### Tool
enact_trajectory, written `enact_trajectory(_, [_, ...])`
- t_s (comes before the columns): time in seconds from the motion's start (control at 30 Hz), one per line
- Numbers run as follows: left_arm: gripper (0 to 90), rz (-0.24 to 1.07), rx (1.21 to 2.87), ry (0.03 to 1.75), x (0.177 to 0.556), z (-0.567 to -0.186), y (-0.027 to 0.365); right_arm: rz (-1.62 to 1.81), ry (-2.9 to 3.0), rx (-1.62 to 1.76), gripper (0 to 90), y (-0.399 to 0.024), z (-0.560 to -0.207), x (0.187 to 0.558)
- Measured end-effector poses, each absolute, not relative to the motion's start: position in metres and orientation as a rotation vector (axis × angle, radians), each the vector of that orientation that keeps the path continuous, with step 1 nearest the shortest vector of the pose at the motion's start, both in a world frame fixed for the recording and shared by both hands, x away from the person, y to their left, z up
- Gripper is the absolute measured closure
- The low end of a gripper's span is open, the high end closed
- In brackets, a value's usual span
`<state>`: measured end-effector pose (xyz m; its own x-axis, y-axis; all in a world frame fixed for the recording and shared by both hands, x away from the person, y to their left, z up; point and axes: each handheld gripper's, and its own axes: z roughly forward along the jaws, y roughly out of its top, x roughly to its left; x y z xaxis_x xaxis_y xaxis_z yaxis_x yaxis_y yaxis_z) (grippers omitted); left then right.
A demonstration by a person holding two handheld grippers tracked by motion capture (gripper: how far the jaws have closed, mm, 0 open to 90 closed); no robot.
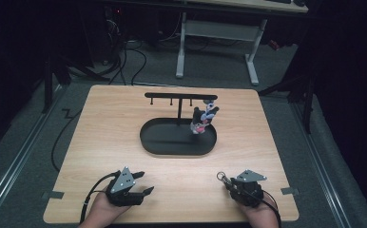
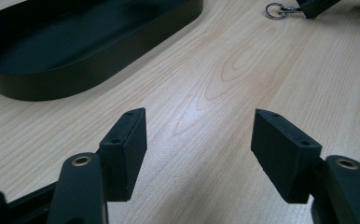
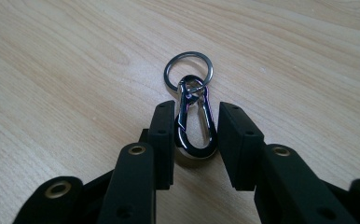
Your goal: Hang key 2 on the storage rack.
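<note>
Our right gripper (image 3: 195, 135) brackets the key clip (image 3: 194, 126) lying on the table (image 1: 124, 142), jaws not quite pinching, ready to lift it toward the hook stand (image 1: 179, 97); our left gripper (image 2: 199, 149) waits released.

Between my two claws the wooden surface (image 1: 101, 128) lies bare, so I can pass freely along the near edge. Ahead, the black oval tray (image 1: 148, 137) sits mid-surface, its post and hook bar (image 1: 172, 95) rising over it, with a small hanging bundle (image 1: 204, 118) crowding the right end.
</note>
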<state>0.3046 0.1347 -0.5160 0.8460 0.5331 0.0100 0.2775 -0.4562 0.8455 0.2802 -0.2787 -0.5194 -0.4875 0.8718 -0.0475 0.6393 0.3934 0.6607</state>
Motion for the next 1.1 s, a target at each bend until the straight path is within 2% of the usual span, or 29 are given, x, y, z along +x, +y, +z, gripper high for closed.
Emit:
enact_trajectory(0.27, [36.6,0.305,2.059,0.612,0.302,-0.519,0.130,0.842,2.263,1.365,69.3,-0.279,-0.518,0.284])
enact_trajectory(0.4, [36.5,0.331,2.090,0.583,0.304,-0.519,0.131,0.844,2.250,1.374,69.8,-0.280,-0.517,0.286])
enact_trajectory(0.47, [36.5,0.302,2.067,0.609,0.302,-0.520,0.129,0.852,2.234,1.367,75.2,-0.281,-0.513,0.286])
enact_trajectory(0.57, [36.5,0.328,2.097,0.574,0.304,-0.519,0.130,0.815,2.240,1.360,79.3,-0.280,-0.512,0.288])
enact_trajectory(0.63, [36.5,0.300,2.071,0.600,0.301,-0.520,0.128,0.803,2.245,1.361,81.0,-0.281,-0.514,0.289])
enact_trajectory(0.77, [36.5,0.329,2.097,0.569,0.304,-0.519,0.131,0.795,2.246,1.373,84.0,-0.282,-0.514,0.290])
enact_trajectory(1.1, [36.5,0.328,2.103,0.557,0.303,-0.519,0.130,0.733,2.377,1.338,80.3,-0.279,-0.510,0.301])
